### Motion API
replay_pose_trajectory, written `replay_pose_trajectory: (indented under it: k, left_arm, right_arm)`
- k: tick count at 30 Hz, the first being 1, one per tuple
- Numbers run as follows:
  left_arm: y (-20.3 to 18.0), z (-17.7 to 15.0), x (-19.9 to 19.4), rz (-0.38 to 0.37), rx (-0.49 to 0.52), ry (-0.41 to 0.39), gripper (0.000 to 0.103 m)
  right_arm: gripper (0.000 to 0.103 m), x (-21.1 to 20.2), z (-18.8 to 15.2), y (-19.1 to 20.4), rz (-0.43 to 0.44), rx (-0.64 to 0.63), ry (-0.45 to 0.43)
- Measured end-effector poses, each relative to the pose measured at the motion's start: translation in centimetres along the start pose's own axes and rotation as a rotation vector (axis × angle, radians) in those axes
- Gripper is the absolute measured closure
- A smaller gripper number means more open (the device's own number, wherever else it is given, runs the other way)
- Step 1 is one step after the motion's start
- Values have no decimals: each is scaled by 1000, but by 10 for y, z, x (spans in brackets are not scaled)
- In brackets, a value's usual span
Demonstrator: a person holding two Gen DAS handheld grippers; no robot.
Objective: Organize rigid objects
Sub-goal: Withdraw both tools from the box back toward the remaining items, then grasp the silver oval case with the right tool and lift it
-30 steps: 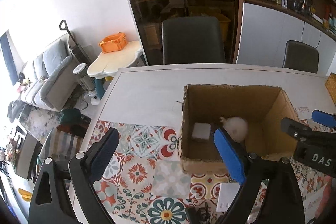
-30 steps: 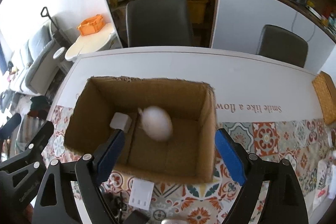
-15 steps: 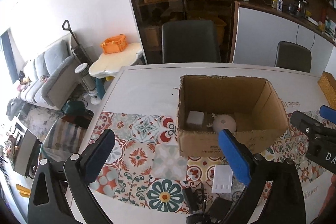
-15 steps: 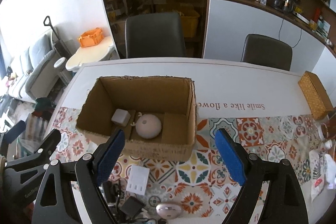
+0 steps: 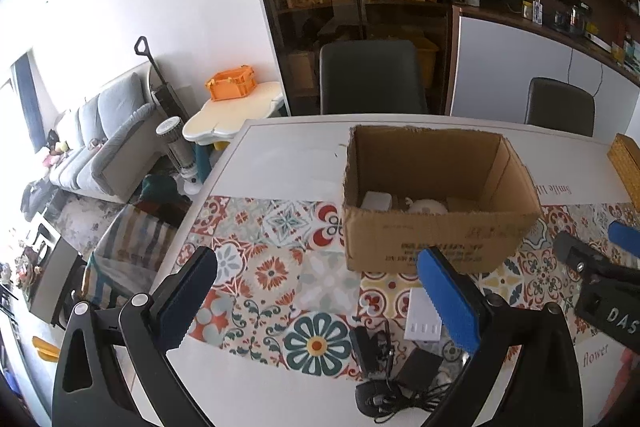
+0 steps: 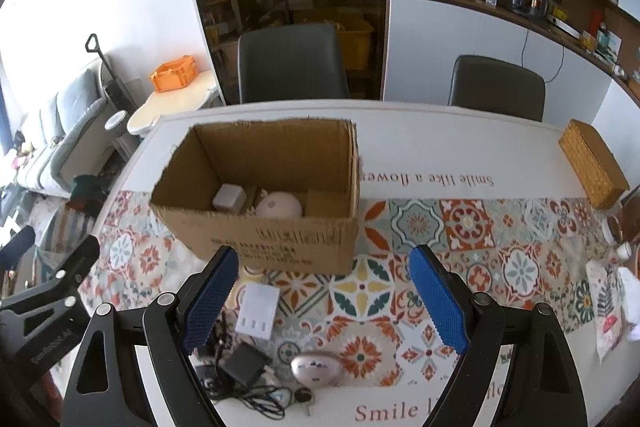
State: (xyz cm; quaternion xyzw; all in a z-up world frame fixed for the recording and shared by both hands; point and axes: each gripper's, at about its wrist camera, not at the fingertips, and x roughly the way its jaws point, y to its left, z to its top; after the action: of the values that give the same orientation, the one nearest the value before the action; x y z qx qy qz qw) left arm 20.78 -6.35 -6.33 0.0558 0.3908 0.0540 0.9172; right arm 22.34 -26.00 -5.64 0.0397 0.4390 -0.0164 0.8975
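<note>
Both the left gripper [image 5: 316, 299] and right gripper [image 6: 324, 291] are open and empty. The cardboard box [image 6: 256, 227] at frame centre holds two items. Next, I judge, comes picking the white adapter [image 6: 258, 309] at lower centre.

Both wrist cameras look steeply down, sharing the cardboard box [image 5: 436, 211] [image 6: 264, 195].

Left tongs [image 5: 316, 291] just widened (empty); right tongs [image 6: 324, 291] agape

Matt brown cardboard box [image 6: 280, 239] with ragged rim, glossy patterned tablecloth [image 6: 460, 227], woven, perhaps wicker, case [image 6: 592, 163]
</note>
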Motion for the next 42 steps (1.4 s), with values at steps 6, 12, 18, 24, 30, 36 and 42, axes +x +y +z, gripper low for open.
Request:
replay_pose_trajectory:
  k: [6, 12, 18, 24, 30, 36, 42]
  left_arm:
    - [0, -18, 3, 2, -12, 39, 1]
    - [-1, -36, 9, -4, -18, 84, 1]
    - [-3, -54, 17, -9, -14, 129, 1]
    - [-5, -69, 26, -19, -11, 179, 1]
    - [-7, -84, 39, -17, -8, 238, 1]
    - [-12, -103, 53, -28, 4, 301, 1]
    - [-13, -116, 68, -37, 1, 355, 1]
  right_arm:
    - [16, 5, -22, -3, 17, 10, 49]
    - [16, 11, -39, -4, 27, 10, 90]
    - [16, 19, -53, -1, 26, -10, 128]
    - [16, 31, -69, 0, 31, -26, 185]
    - [16, 47, -85, 1, 35, -36, 248]
    - [16, 63, -102, 1, 38, -42, 314]
    - [17, 82, -118, 1, 43, -45, 383]
